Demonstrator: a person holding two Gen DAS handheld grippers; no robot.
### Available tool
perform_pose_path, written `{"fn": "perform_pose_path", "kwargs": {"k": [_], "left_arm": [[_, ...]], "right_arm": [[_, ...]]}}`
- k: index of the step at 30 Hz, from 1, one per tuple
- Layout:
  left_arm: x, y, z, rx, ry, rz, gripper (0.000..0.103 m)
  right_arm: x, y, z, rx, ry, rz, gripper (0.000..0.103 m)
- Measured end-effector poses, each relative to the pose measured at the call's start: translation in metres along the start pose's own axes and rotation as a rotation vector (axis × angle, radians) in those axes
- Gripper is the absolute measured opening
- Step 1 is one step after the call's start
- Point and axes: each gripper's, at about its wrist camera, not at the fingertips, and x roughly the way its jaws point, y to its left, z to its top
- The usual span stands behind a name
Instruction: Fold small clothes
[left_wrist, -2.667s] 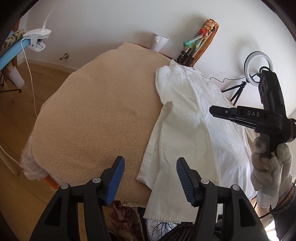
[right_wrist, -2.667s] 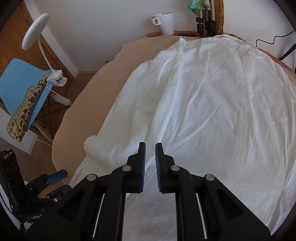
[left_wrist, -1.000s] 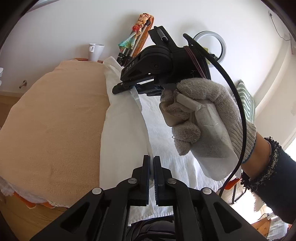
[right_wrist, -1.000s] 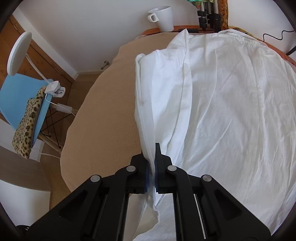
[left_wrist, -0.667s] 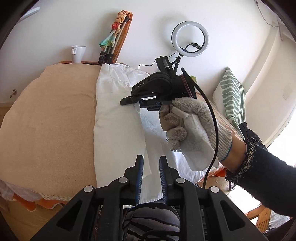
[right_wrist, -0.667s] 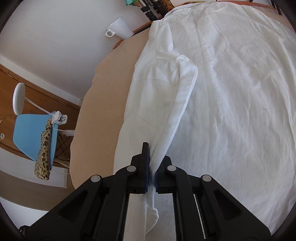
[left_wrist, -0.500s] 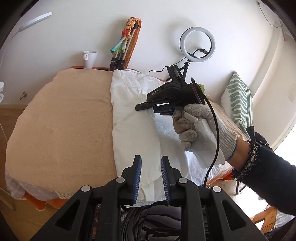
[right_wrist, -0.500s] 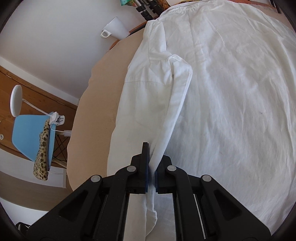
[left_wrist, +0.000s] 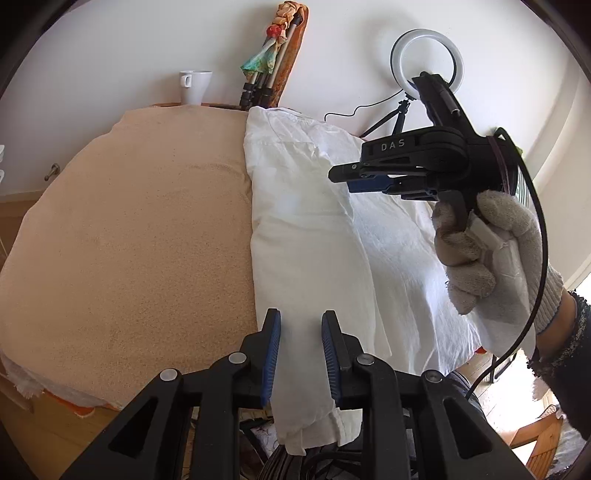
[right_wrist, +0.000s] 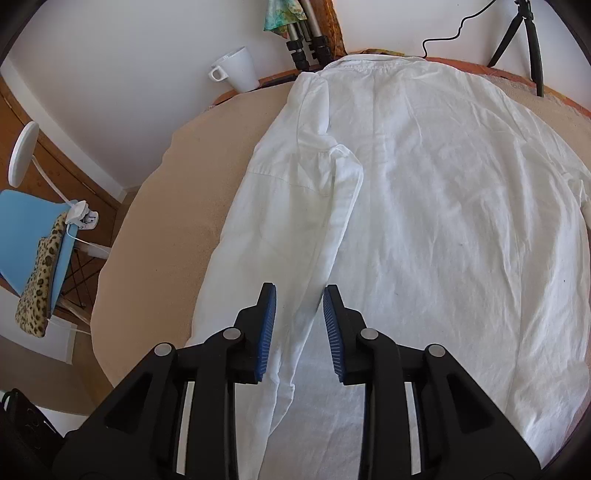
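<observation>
Tan cloth covers my tabletop (left_wrist: 122, 240), filling the left half of the left wrist view. On it lies the white shirt (right_wrist: 424, 206), spread back-up across the centre and right of the right wrist view, collar toward the top edge. Its left side is folded inward, and the sleeve (right_wrist: 340, 214) runs down the frame over that fold toward the bottom centre.

My right hand-held gripper (right_wrist: 299, 325) sits at the bottom centre of its own view, blue pads parted; its jaws have just been opening, and the sleeve passes between them without either pad pressing on it. In the left wrist view I see it at the upper right, held by a gloved hand (left_wrist: 491, 258).

My left hand-held gripper (left_wrist: 297, 354) is at the bottom centre of its view, jaws spread a little after just opening, the shirt's hem lying loose between them.

A white mug (left_wrist: 195, 86) stands at the tabletop's far edge, upper left of centre.
</observation>
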Motion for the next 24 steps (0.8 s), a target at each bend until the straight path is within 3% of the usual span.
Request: {"fn": "perform_pose_path", "kwargs": {"k": [3,6,8,11,13,16,17,19,20,22,23,24], "left_arm": [[0.004,0.008,-0.014,-0.044,0.008,-0.016,0.021],[-0.006,0.012,-0.024,-0.070,-0.001,-0.030,0.021],[-0.014,0.014,-0.030,-0.079,0.002,-0.021,0.023],[-0.026,0.026,-0.031,-0.158,-0.026,-0.033,0.043],[-0.029,0.038,-0.029,-0.220,-0.044,-0.043,0.045],[-0.020,0.049,-0.026,-0.297,-0.008,-0.125,0.045],[-0.016,0.048,-0.026,-0.301,0.006,-0.145,0.044],[-0.009,0.043,-0.027,-0.296,0.032,-0.166,0.039],[-0.006,0.042,-0.028,-0.302,0.042,-0.183,0.028],[-0.006,0.041,-0.030,-0.321,0.036,-0.200,0.023],[-0.007,0.041,-0.029,-0.334,0.033,-0.214,0.014],[-0.010,0.043,-0.028,-0.358,0.025,-0.231,0.012]], "right_arm": [[-0.011,0.008,-0.009,-0.039,-0.019,0.035,0.029],[-0.007,0.019,-0.023,-0.107,0.025,0.066,0.029],[-0.002,0.027,-0.033,-0.169,0.044,0.014,0.029],[-0.001,0.028,-0.044,-0.218,0.049,-0.011,0.029],[-0.004,0.022,-0.048,-0.198,0.058,0.008,0.034],[-0.012,0.009,-0.055,-0.139,0.048,0.020,0.054],[-0.015,0.003,-0.057,-0.114,0.046,0.032,0.060],[-0.015,-0.010,-0.061,-0.053,0.066,0.079,0.061],[-0.012,-0.017,-0.064,-0.018,0.088,0.115,0.061],[-0.009,-0.027,-0.069,0.034,0.102,0.165,0.061],[-0.010,-0.030,-0.072,0.045,0.097,0.179,0.061],[-0.010,-0.030,-0.072,0.051,0.100,0.199,0.059]]}}
